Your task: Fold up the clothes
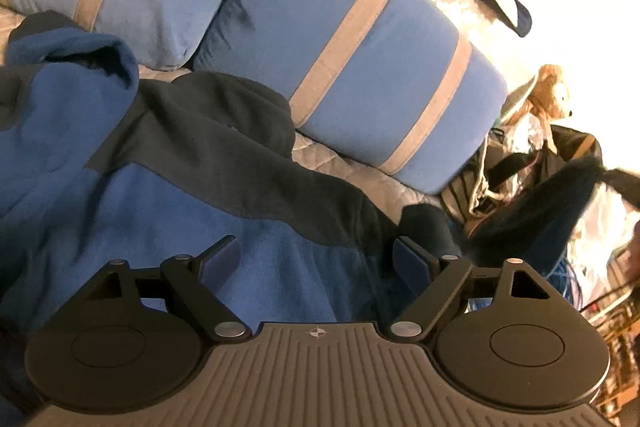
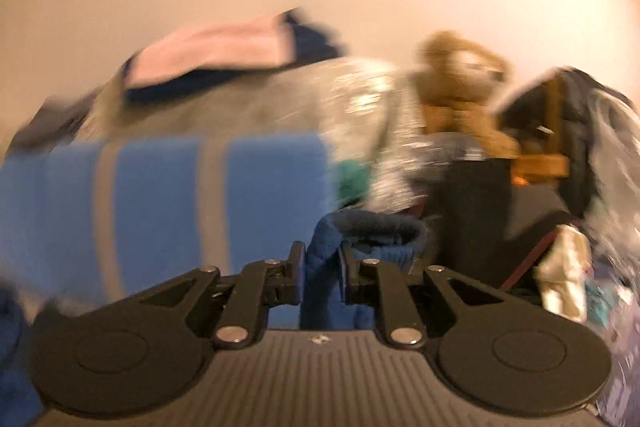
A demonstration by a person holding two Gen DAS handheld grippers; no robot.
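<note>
Fleece (image 1: pixel 168 195), blue with navy panels, is lying spread across the bed (image 1: pixel 352 167), its hood (image 1: pixel 100 63) bunched up near the two striped pillows (image 1: pixel 360 67). I am reading it as not yet folded: the body is rumpled and one sleeve (image 1: pixel 532 211) is trailing off the bed's edge toward the clutter.

I am holding that sleeve's cuff (image 2: pixel 376 231) in the right gripper (image 2: pixel 322 271); the jaws are standing narrow, pinched on a fold of blue fabric, with the ribbed cuff curling over just past the tips. The right wrist view is smeared, so I am judging the hand to be in motion, most likely lifting the sleeve so it can be carried across the body.

I am keeping the left gripper (image 1: pixel 316 255) wide, with nothing between its fingers. It is hovering over the fleece's lower body, probably placed there to pin the cloth while the sleeve is drawn over.

Beyond the bed, a plush toy (image 1: pixel 548 95) and dark bags (image 1: pixel 568 151) are crowding the floor side. I am flagging these as a snag risk for the hanging sleeve.
</note>
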